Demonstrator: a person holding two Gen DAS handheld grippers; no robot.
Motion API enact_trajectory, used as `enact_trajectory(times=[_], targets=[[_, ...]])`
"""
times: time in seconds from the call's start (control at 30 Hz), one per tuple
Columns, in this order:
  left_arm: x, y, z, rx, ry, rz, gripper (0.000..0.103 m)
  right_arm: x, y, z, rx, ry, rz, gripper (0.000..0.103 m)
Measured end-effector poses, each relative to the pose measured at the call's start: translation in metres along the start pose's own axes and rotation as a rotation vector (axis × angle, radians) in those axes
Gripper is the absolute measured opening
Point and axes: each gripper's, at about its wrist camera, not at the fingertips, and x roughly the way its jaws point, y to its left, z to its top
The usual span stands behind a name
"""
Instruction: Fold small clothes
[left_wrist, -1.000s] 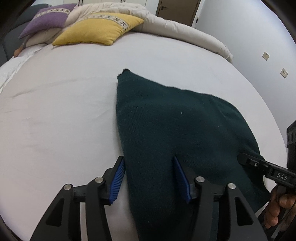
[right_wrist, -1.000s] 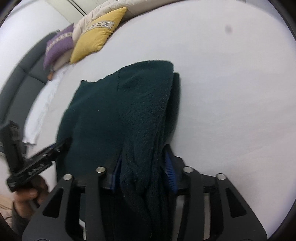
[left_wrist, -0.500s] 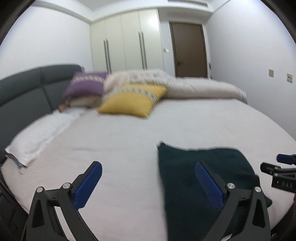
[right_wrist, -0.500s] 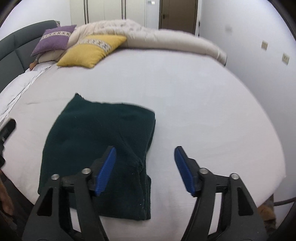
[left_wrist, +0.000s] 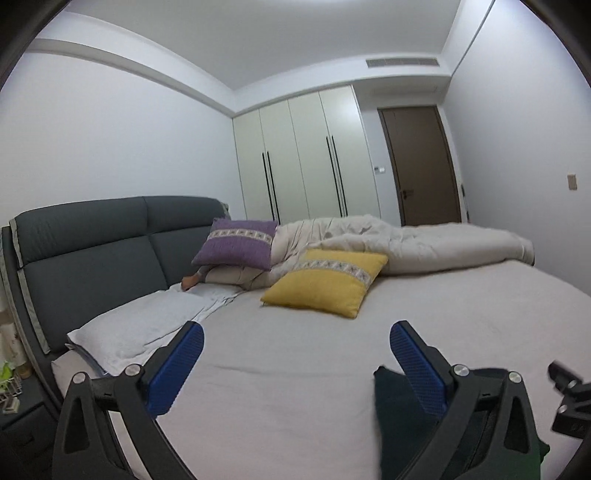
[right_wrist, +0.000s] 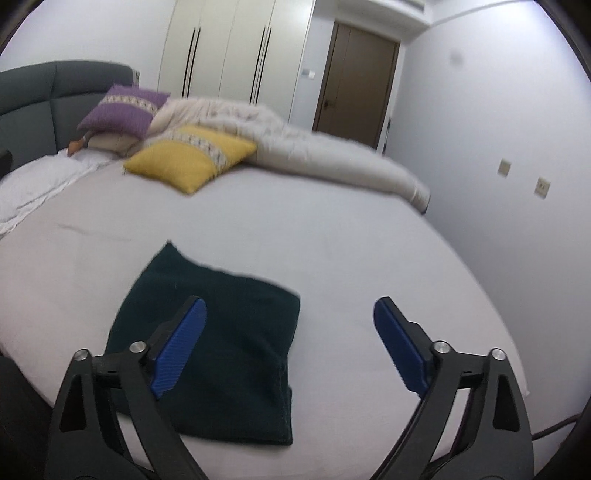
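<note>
A dark green garment (right_wrist: 218, 343) is lying folded into a rough rectangle on the pale bed sheet (right_wrist: 332, 240), near the bed's closest edge, with nothing gripping it. In the right wrist view it is sitting at about 7 o'clock, its far corner pointing toward 11 o'clock. The right gripper (right_wrist: 290, 347) is hanging above the bed with its jaws spread wide and holding nothing; its left blue pad (right_wrist: 179, 350) is showing over the cloth, and the other is showing over bare sheet at 4 o'clock.

In the left wrist view, a grey headboard (left_wrist: 92, 240) is standing at 9 o'clock. A purple cushion (left_wrist: 236, 245) is leaning at 11 o'clock beside a yellow cushion (left_wrist: 325, 282) near centre, with a cream duvet (left_wrist: 424, 242) bunched at 1 o'clock. The left gripper (left_wrist: 295, 365) is also spread wide and empty, looking level across the bed. Only a corner of the garment (left_wrist: 391, 413) is showing here, at 5 o'clock, partly behind the right-hand finger. Part of the other tool is poking in at 4 o'clock. Wardrobe doors (left_wrist: 306, 158) and a brown door (left_wrist: 421, 166) are filling the far wall.
</note>
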Motion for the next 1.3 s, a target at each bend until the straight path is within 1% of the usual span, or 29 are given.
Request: enact_trajectory(times=[0.03,0.1,0.13,0.2,0.27,0.37,0.4,0.47,0.57,0.63,0.67,0.83,1.0,1.1,1.3], targets=[[0.004,0.0,-0.002,0.003,0.024,0.012,0.103,-0.008,0.0,0.002,0.001,-0.013,-0.007,0.1],[0.004,0.0,-0.006,0.0,0.086,0.028,0.103,-0.022,0.0,0.005,0.0,-0.059,-0.028,0.101],[0.01,0.0,-0.009,-0.01,0.131,0.023,0.103,-0.027,0.0,0.006,0.001,-0.07,-0.031,0.103],[0.013,0.001,-0.015,-0.031,0.179,0.014,0.103,-0.036,-0.001,0.007,0.004,-0.073,-0.021,0.103],[0.014,-0.001,-0.022,-0.044,0.206,-0.004,0.103,-0.039,-0.001,0.007,0.011,-0.028,0.012,0.102],[0.021,-0.009,-0.033,-0.038,0.261,-0.048,0.103,-0.033,0.002,0.005,0.02,0.065,0.046,0.102],[0.022,-0.012,-0.037,-0.037,0.277,-0.062,0.103,-0.027,0.003,0.003,0.024,0.083,0.055,0.102],[0.026,-0.018,-0.048,-0.034,0.317,-0.092,0.103,-0.01,0.005,-0.002,0.035,0.106,0.069,0.102],[0.03,-0.03,-0.063,-0.024,0.383,-0.141,0.103,0.002,0.006,-0.008,0.042,0.133,0.069,0.102],[0.033,-0.038,-0.073,-0.024,0.432,-0.179,0.103,0.012,0.003,-0.014,0.067,0.15,0.072,0.102],[0.034,-0.04,-0.077,-0.024,0.448,-0.186,0.103,0.016,0.0,-0.017,0.086,0.164,0.077,0.102],[0.04,-0.05,-0.097,0.0,0.514,-0.206,0.103,0.049,-0.014,-0.036,0.139,0.224,0.069,0.102],[0.048,-0.049,-0.11,-0.027,0.58,-0.237,0.103,0.079,-0.028,-0.058,0.195,0.282,0.053,0.102],[0.052,-0.047,-0.113,-0.029,0.592,-0.237,0.103,0.092,-0.033,-0.069,0.208,0.307,0.049,0.102],[0.054,-0.047,-0.116,-0.02,0.604,-0.238,0.103,0.101,-0.031,-0.076,0.197,0.315,0.05,0.102]])
